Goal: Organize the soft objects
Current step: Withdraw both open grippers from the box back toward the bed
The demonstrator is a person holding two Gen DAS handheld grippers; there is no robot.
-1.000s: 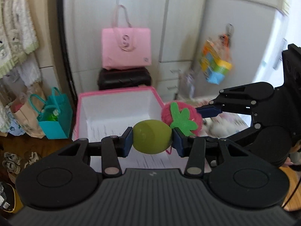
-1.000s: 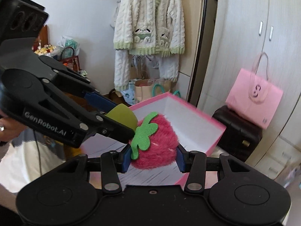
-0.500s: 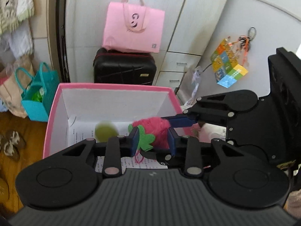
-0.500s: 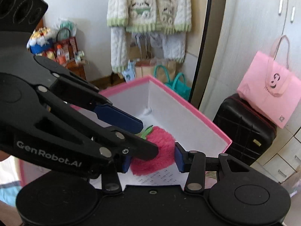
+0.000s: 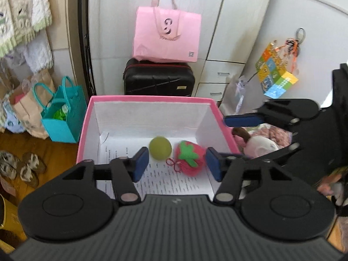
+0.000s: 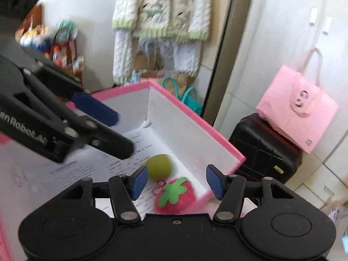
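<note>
Box: the pink-rimmed white cardboard box sits open at twelve o'clock from both grippers, with a printed paper sheet lining its floor.
Green ball: the soft olive-green ball lies on the sheet inside the box, free of any pad; in the right wrist view it sits at eleven o'clock from the strawberry.
Strawberry: the fuzzy red plush strawberry with a green felt leaf lies on the sheet at three o'clock from the ball, just beside it, its red string loop trailing towards seven o'clock.
Left gripper: the left gripper is released, its jaws opening and its blue pads standing clear of both toys, holding nothing.
Right gripper: the right gripper is likewise released with jaws opening; the strawberry lies below the gap and neither pad presses it.
Crowding risk: the two grippers hang close together over one corner of the box, so a careless pull-back could knock them against each other or catch the box wall at three o'clock.
Roll risk: the ball looks light and round, so a brushing finger would probably send it rolling across the smooth paper.
Snag risk: a fingertip passing low could hook the string loop and drag the strawberry back out.
Remaining: a white plush toy with a brown ear lies outside the box at three o'clock, probably still to be sorted.
</note>
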